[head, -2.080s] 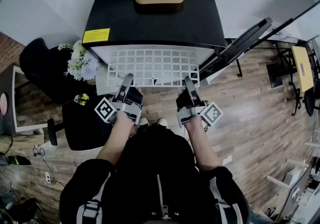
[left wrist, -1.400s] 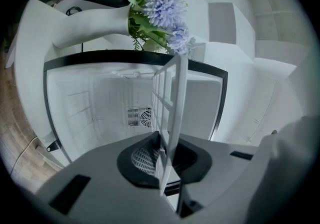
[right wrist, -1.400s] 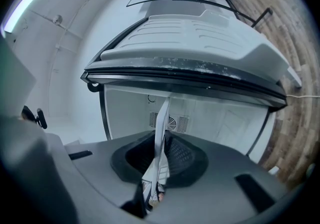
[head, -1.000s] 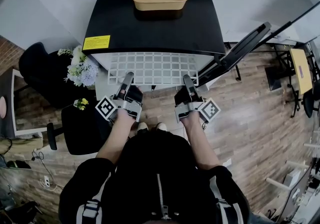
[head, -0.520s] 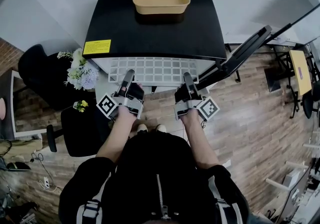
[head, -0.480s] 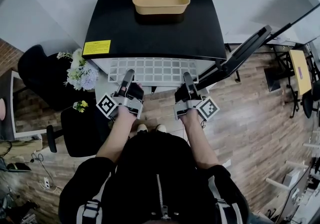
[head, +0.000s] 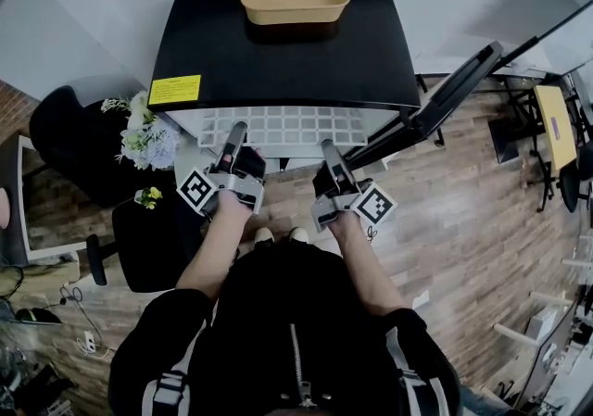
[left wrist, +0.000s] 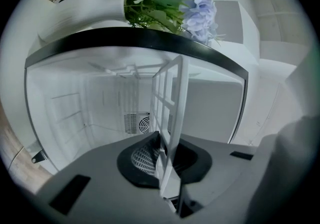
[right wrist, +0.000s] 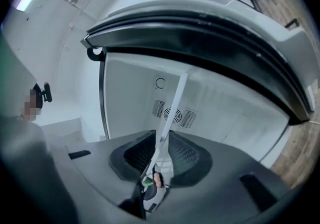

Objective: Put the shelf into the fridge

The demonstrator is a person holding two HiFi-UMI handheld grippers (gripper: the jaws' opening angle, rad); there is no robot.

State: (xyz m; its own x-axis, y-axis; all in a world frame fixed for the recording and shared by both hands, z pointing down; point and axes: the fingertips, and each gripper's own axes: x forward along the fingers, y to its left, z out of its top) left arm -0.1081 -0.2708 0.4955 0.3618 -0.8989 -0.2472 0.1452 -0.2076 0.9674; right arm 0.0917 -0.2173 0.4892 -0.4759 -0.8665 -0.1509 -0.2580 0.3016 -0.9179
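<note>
Jaws of the left tool and the right tool are clenching the near edge of the white wire-grid shelf. It is lying mostly inside the open black-topped white fridge, apparently level.

White grid shelf mostly inside open fridge, front edge protruding

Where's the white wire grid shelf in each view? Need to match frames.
Head view: white wire grid shelf at centre, protruding from the black-topped fridge front.
Left gripper view: centre, edge-on, clamped in left tongs.
Right gripper view: centre, thin slanted bar in right tongs.
Shared landmark: round fan vent, both gripper views.
</note>
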